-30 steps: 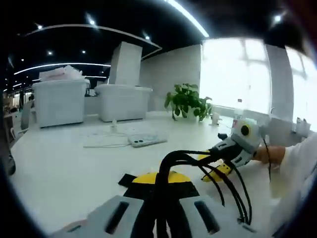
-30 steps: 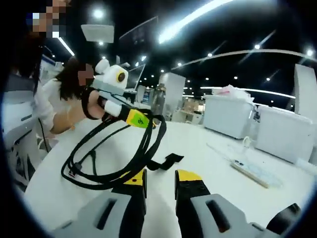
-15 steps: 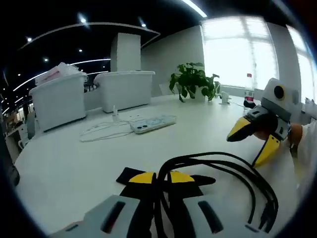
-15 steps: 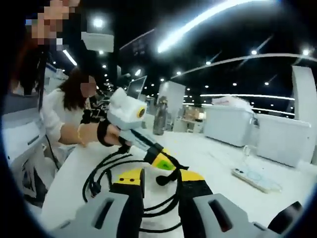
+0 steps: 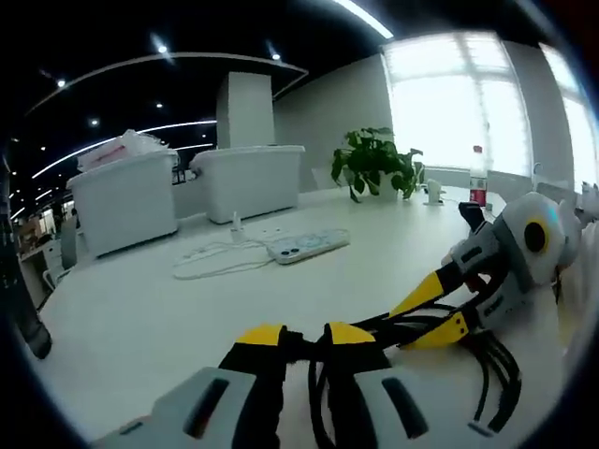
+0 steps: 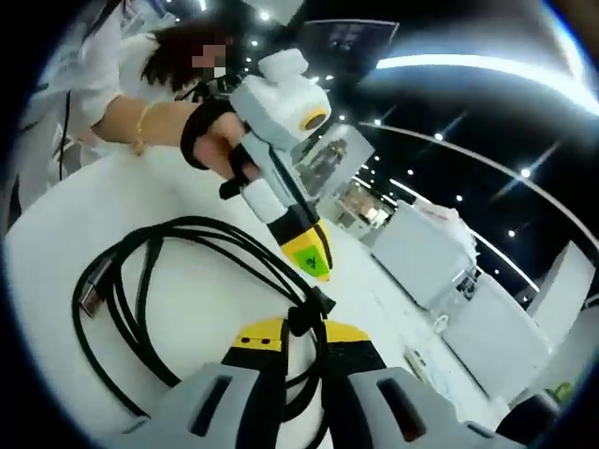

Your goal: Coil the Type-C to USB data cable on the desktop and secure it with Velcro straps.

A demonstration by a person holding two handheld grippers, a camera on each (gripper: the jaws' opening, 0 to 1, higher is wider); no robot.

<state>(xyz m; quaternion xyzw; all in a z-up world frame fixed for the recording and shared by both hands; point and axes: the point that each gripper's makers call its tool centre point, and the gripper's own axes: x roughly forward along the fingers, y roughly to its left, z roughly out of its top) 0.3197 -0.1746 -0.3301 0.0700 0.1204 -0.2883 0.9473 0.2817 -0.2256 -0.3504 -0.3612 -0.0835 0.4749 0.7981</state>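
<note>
Cable [image 6: 178, 271]: black, coiled in loops on the white surface [image 6: 75, 215], bundle passing between the jaws of the right hand-held gripper [image 6: 301, 329], which is closed narrow on it. Left hand-held gripper [image 5: 304, 334] also pinches the bundle between its yellow tips. Right gripper view adds the cable's metal plug [image 6: 91, 296] at the loop's far left, and a person's hand [image 6: 211, 140]. Left gripper view adds a phone [image 5: 309, 247], white cord [image 5: 211, 265], plant [image 5: 377, 162], bottle [image 5: 478, 175], bins [image 5: 126, 196] beyond.
</note>
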